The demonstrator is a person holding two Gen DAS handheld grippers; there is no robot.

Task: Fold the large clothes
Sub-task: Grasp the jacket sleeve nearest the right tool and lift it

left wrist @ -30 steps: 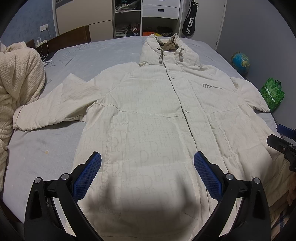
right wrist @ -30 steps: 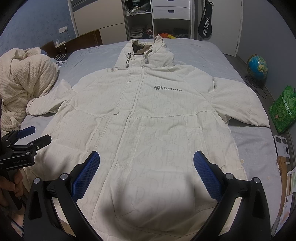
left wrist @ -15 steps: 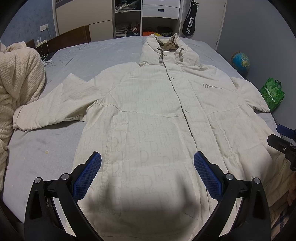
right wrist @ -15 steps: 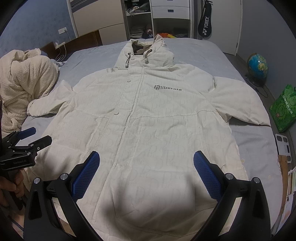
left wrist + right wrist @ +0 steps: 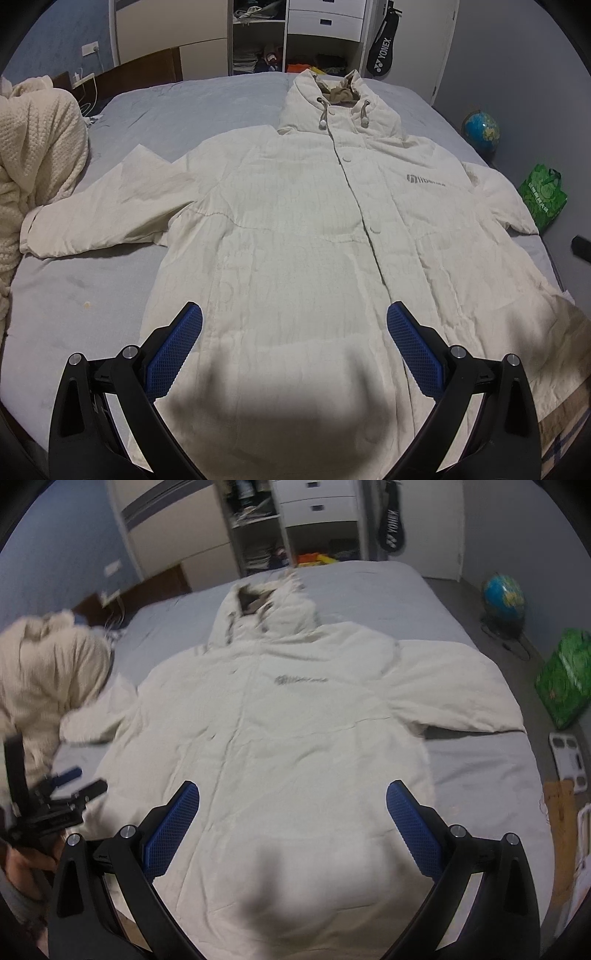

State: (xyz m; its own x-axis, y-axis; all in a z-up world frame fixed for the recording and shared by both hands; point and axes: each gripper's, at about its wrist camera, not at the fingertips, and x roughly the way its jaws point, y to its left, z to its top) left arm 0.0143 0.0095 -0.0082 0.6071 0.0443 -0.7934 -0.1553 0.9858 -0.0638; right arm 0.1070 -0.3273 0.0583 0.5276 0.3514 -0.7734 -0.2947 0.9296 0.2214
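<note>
A large cream hooded jacket (image 5: 295, 221) lies flat and face up on the grey bed (image 5: 207, 103), hood toward the far end, both sleeves spread out. It also shows in the right wrist view (image 5: 295, 731). My left gripper (image 5: 294, 334) is open and empty, held above the jacket's lower hem. My right gripper (image 5: 293, 812) is open and empty, above the hem further right. The left gripper also shows at the left edge of the right wrist view (image 5: 66, 794), held by a hand.
A cream knitted blanket (image 5: 33, 162) is heaped at the bed's left side. A globe (image 5: 480, 131) and a green bag (image 5: 543, 195) stand on the floor to the right. Shelves and drawers (image 5: 295, 33) line the far wall. A white scale (image 5: 567, 757) lies on the floor.
The right gripper has swung to the right and moved fast, blurring its view; it has left the left wrist view almost entirely. The left gripper has barely moved. The jacket has not shifted.
</note>
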